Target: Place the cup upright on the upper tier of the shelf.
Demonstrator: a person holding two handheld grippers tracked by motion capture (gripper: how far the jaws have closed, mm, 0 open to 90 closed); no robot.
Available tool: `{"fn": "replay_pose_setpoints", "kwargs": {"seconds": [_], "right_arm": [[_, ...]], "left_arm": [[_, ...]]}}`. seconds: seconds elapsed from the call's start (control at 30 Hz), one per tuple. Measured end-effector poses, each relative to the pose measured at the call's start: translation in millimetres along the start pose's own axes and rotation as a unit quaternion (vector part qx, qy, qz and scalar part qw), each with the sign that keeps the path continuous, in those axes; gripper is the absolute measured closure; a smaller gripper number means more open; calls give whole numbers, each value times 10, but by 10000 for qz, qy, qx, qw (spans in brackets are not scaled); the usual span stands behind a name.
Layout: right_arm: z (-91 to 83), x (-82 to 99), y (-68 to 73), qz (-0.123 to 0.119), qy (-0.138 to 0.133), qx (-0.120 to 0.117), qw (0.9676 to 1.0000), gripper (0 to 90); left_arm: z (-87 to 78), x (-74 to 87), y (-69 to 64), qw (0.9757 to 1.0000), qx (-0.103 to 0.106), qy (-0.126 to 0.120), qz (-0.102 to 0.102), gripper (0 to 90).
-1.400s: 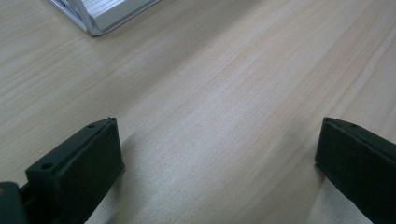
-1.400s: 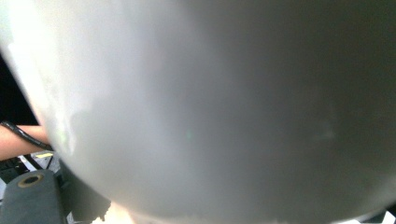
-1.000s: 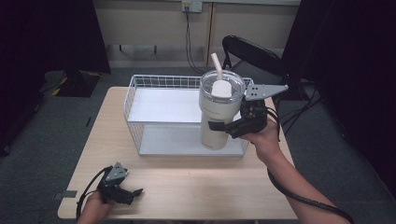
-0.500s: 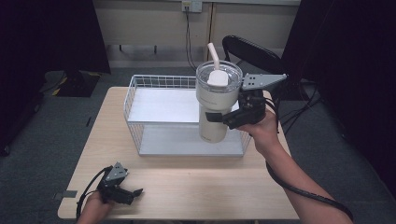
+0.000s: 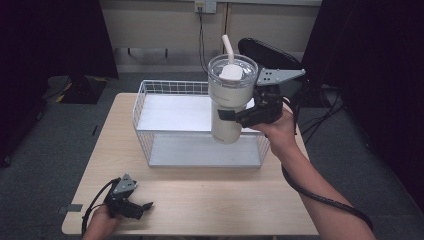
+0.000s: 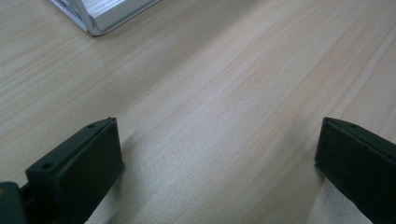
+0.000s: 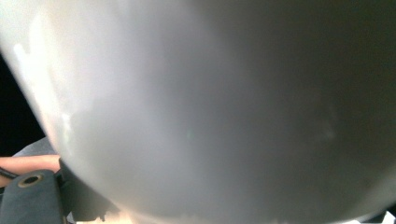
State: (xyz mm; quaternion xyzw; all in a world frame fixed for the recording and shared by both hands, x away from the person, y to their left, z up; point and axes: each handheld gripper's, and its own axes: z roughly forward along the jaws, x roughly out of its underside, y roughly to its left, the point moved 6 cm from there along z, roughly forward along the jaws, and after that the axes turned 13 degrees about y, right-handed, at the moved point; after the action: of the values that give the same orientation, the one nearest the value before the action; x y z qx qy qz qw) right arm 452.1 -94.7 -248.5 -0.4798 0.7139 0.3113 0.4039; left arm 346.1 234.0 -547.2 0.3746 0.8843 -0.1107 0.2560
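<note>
Tumbler [image 5: 230,102] now higher and further left than a second ago: lifted from the right end of the basket [image 5: 145,107], carried up and inward, base hanging clear above the basket floor instead of close to it. Upright, lid and straw [image 5: 227,47] on top, no tilt to speak of. Pinched at mid-body by the right gripper [image 5: 240,116], jaws pressed on the wall from the right side; in the right gripper view, pale curved wall [image 7: 210,107] right up against the lens, one jaw showing at the lower left. Reads as a lift-out or a carry across the basket, roughly midway, with the set-down place not yet settled. Left gripper [image 5: 140,209] unchanged at the near left corner of the surface [image 5: 225,200], resting low, jaws spread wide over bare wood, holding nothing, well apart from the tumbler.
</note>
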Motion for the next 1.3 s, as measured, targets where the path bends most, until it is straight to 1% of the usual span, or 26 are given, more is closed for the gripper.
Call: {"fn": "replay_pose_setpoints", "kwargs": {"seconds": [0.17,0.3,0.37,0.47,0.63,0.83,0.93,1.17,1.3], "right_arm": [[8,-44,-58,38,-45,60,10000,102],[13,-74,-104,40,-45,170,9998,102],[18,-87,-127,63,-42,184,9998,102],[33,-114,-171,59,-17,293,9996,102],[60,-142,-238,64,-23,403,9992,102],[111,-159,-325,162,-57,496,9986,102],[137,-165,-372,195,-77,560,9982,102],[196,-167,-501,272,-68,820,9962,102],[234,-155,-579,348,-58,889,9954,102]], "left_arm": [[0,0,0,10000,1,-1,-1,0],[-1,0,-1,10000,3,2,-1,0],[-1,0,0,10000,2,1,0,0],[-1,0,-1,10000,9,2,1,0],[-1,0,-1,10000,8,3,2,0],[-1,0,0,10000,7,3,5,0],[-1,0,0,10000,9,3,3,0],[-1,0,0,10000,7,3,4,0],[-1,0,-1,10000,9,2,3,0]]}}
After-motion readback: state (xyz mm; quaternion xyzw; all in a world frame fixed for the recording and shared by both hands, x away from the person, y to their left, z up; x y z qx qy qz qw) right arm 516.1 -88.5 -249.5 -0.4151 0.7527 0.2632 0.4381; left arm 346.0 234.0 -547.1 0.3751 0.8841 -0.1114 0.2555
